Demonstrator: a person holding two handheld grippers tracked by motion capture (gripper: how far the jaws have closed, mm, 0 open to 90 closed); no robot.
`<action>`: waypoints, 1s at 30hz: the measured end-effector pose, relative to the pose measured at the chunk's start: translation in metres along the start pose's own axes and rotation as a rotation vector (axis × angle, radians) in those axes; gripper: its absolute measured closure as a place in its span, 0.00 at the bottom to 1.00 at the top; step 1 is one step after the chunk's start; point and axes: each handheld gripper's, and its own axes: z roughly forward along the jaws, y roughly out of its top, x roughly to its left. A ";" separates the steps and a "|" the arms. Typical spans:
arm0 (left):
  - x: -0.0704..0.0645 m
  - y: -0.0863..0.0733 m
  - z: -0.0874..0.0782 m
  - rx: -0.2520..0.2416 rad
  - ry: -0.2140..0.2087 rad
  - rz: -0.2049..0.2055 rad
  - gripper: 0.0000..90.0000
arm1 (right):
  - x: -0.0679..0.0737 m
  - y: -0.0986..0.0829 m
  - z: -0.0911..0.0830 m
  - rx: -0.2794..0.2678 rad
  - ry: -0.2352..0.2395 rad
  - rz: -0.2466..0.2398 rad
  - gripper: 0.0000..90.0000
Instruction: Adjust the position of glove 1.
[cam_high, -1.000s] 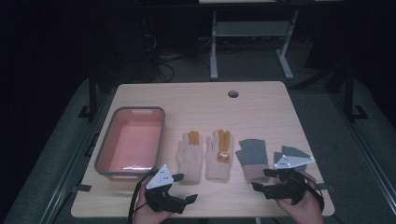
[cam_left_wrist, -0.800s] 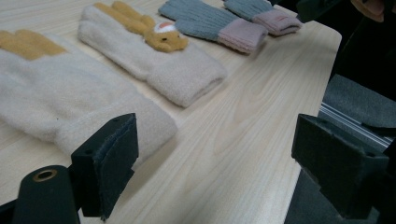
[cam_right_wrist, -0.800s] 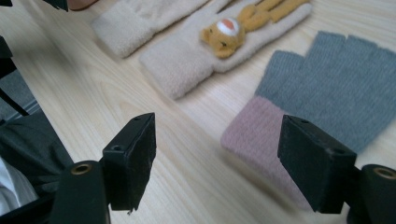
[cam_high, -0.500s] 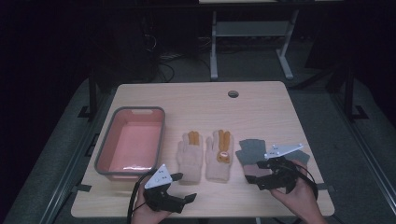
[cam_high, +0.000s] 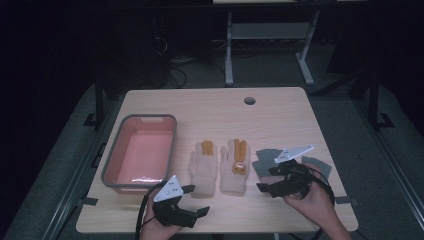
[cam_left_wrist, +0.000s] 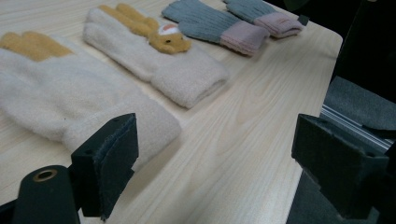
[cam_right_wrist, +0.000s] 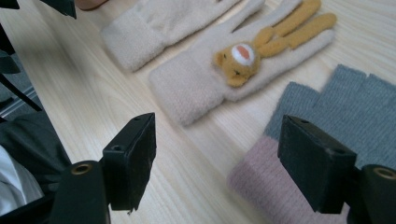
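Note:
Two cream gloves with orange fingers lie side by side mid-table: a plain one (cam_high: 202, 165) (cam_left_wrist: 56, 88) and one with a small bear face (cam_high: 235, 167) (cam_right_wrist: 233, 70) (cam_left_wrist: 154, 51). Right of them lies a pair of grey gloves with pink cuffs (cam_high: 264, 162) (cam_right_wrist: 327, 107) (cam_left_wrist: 215, 23). My left gripper (cam_high: 196, 200) (cam_left_wrist: 215, 158) is open near the front edge, just below the plain glove's cuff. My right gripper (cam_high: 266, 179) (cam_right_wrist: 217, 158) is open too. It hovers over the nearer grey glove's cuff and points at the bear glove. Neither holds anything.
A pink tub with a grey rim (cam_high: 112, 160) stands at the table's left, with nothing in it. A round cable hole (cam_high: 249, 100) sits near the far edge. The table's right edge (cam_left_wrist: 322, 60) drops off just past the second grey glove (cam_high: 316, 164).
My right gripper has moved left and a little forward, from the table's right front toward the grey glove beside the bear glove. The left gripper has barely shifted.

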 end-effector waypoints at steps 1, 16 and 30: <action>0.000 0.000 0.000 0.000 0.000 0.001 0.16 | 0.000 0.004 0.001 0.009 0.001 -0.004 0.31; 0.000 0.001 -0.001 -0.004 0.003 0.001 0.16 | 0.002 0.026 0.006 0.034 0.012 -0.042 0.31; -0.001 0.001 -0.003 -0.009 0.006 0.001 0.16 | 0.002 0.044 0.014 0.058 0.027 -0.066 0.31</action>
